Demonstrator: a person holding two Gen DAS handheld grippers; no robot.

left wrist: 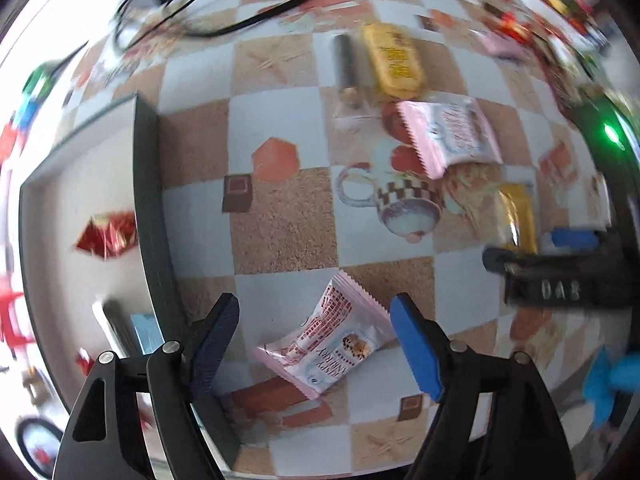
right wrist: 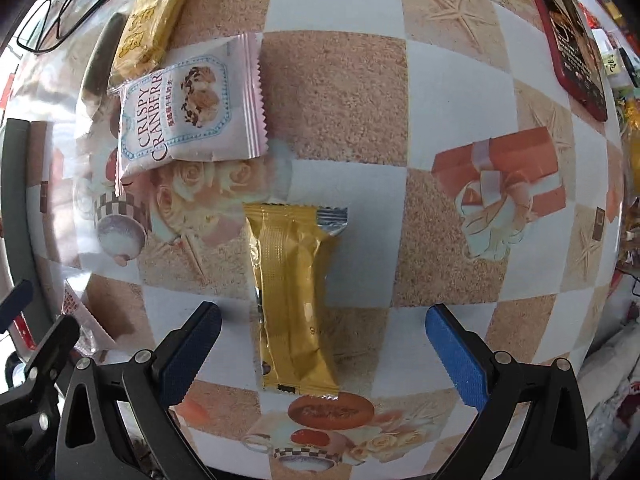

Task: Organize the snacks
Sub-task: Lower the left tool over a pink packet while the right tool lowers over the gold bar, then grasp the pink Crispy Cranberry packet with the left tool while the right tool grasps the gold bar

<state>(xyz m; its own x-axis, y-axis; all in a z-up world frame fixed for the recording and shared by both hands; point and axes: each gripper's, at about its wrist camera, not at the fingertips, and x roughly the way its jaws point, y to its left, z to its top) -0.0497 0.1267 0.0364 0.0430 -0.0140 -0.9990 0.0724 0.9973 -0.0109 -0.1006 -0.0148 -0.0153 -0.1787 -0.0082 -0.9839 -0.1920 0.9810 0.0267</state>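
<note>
**Snacks lie between both open grippers**

Snacks are spread over the checkered tablecloth [right wrist: 336, 92]. My left gripper [left wrist: 316, 320] is spread wide and holds nothing. A pink cranberry pack [left wrist: 328, 344] lies flat on the cloth between its two blue fingers [left wrist: 416, 348], and I see no finger touching it. To the left of that gripper is a gray tray [left wrist: 150, 184]. A red shiny candy [left wrist: 108, 234] sits in the tray on its far side. Some flat packs lie in the near part, but that part is blurry and I cannot tell what they are.

My right gripper [right wrist: 322, 332] is also spread wide and holds nothing. A long gold bar [right wrist: 292, 300] lies on the cloth right between its fingers, pointing away from me. Its near end is between the finger pads [right wrist: 456, 356], with a gap on each side.

Farther off and to the left is a second pink cranberry pack [right wrist: 192, 108]. Just past it lies a yellow biscuit pack [right wrist: 154, 24], and the two look like they touch at one corner. A dark stick pack [right wrist: 100, 60] lies just left of the yellow one. Far to the right is a red flat pack [right wrist: 572, 48], well apart from the others.
</note>
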